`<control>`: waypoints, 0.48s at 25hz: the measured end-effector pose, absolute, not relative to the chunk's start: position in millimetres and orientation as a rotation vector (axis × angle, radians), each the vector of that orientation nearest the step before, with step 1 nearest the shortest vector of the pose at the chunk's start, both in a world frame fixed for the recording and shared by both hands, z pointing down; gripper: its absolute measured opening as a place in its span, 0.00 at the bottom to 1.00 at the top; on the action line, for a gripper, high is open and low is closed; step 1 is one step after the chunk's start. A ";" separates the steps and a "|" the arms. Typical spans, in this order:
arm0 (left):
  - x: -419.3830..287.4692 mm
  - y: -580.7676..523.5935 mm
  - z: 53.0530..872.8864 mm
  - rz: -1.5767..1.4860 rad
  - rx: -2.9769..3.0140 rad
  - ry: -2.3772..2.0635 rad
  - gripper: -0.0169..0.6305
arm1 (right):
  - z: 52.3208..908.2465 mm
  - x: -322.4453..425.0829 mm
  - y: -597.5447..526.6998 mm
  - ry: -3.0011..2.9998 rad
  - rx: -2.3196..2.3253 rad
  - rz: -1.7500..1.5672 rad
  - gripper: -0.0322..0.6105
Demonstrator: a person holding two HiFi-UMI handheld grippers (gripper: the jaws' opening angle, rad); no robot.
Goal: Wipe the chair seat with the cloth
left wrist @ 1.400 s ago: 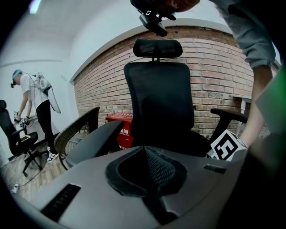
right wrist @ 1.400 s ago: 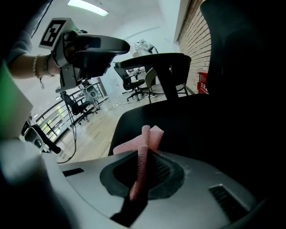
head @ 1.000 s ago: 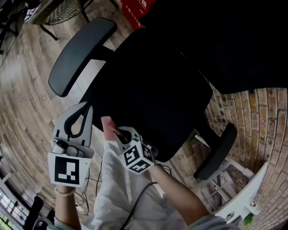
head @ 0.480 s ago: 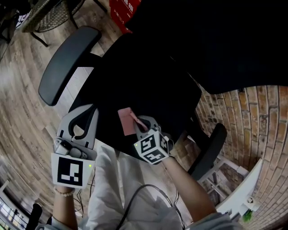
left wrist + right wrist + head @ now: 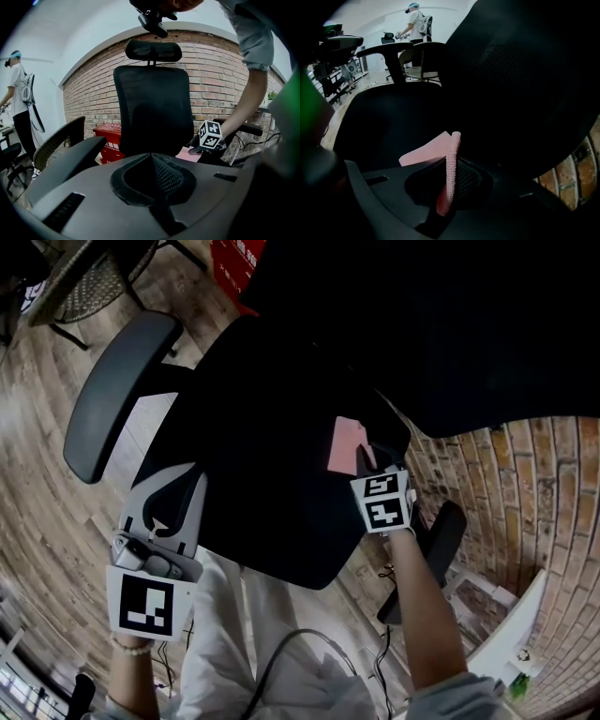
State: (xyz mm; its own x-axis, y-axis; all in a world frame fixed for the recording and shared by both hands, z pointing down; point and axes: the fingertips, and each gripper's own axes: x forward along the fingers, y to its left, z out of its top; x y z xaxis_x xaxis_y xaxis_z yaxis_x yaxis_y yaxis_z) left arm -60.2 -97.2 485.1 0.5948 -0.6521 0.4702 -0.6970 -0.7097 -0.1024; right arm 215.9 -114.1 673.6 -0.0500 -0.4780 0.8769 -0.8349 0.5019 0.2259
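"What did the left gripper (image 5: 151, 161) look like?"

"It was smooth grey plastic. Where the jaws met there was a teardrop-shaped hollow lined with black mesh, and a dark slot sat on either side. Its cube (image 5: 145, 604) was white and carried a black square marker."

"And the right gripper (image 5: 451, 171)?"

"Darker (nearly black in that light), with the same hollow and mesh. Its cube (image 5: 382, 501) showed two marker faces."

"What was worn?"

"A grey short sleeve (image 5: 248, 37) and, lower down, a pale, almost white garment (image 5: 230, 634). There was a beaded bracelet (image 5: 131, 647) at the left wrist. A thin black cable (image 5: 269, 667) curved across the pale fabric."
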 end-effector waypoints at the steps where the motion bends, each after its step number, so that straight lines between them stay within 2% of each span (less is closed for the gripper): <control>1: -58.2 -98.8 485.1 0.745 2.723 -1.149 0.05 | 672.0 227.5 -120.9 -1.669 1.152 0.425 0.13; 6: -48.8 -106.5 482.2 0.751 2.747 -1.109 0.05 | 667.8 262.4 -144.2 -1.581 1.226 0.437 0.13; 12: -46.7 -109.7 476.8 0.751 2.748 -1.066 0.05 | 676.1 257.2 -132.9 -1.523 1.327 0.555 0.14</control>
State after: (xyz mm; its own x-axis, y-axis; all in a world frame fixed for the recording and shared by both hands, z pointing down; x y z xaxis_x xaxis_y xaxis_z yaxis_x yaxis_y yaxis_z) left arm -46.7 -109.7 476.8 0.6332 -0.6071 0.4801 -0.6562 -0.7500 -0.0830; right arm 257.2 -132.9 676.1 0.1016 -0.4619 0.8811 -0.9204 0.2926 0.2595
